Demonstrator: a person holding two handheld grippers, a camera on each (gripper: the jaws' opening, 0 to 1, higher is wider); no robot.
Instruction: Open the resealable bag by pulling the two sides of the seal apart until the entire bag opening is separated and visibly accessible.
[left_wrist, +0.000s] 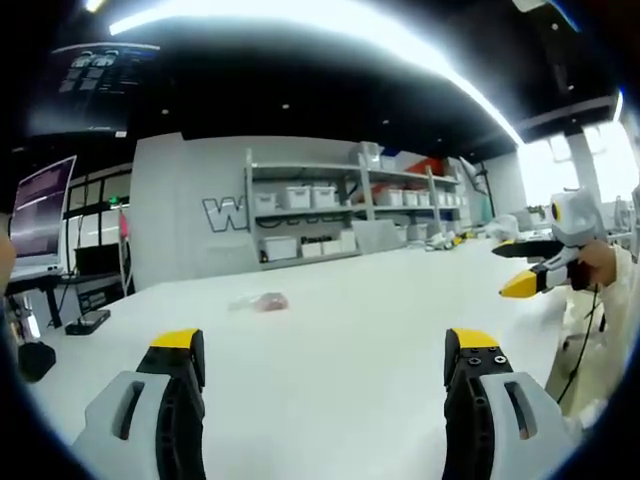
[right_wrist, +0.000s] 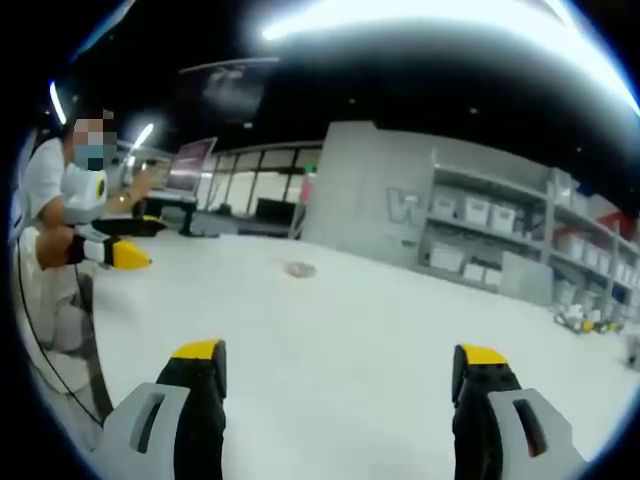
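A small clear resealable bag (left_wrist: 262, 301) with something reddish inside lies flat on the white table (left_wrist: 340, 400), far ahead of both grippers. My left gripper (left_wrist: 325, 345) is open, its yellow-tipped jaws wide apart and empty, well short of the bag. In the right gripper view the bag (right_wrist: 299, 269) is a small patch near the table's middle. The right gripper (right_wrist: 340, 352) is also open and empty, hovering over the table (right_wrist: 330, 330). Each gripper appears at the edge of the other's view, seen by a yellow fingertip (left_wrist: 522, 285) on the right and a yellow fingertip (right_wrist: 128, 256) on the left.
A person in white (right_wrist: 50, 200) stands at the table's edge, with a cable (right_wrist: 40, 340) hanging down. Shelves with white bins (left_wrist: 310, 215) line the far wall. A monitor (left_wrist: 40, 215) stands at the left. Small items (left_wrist: 445, 238) sit at the table's far end.
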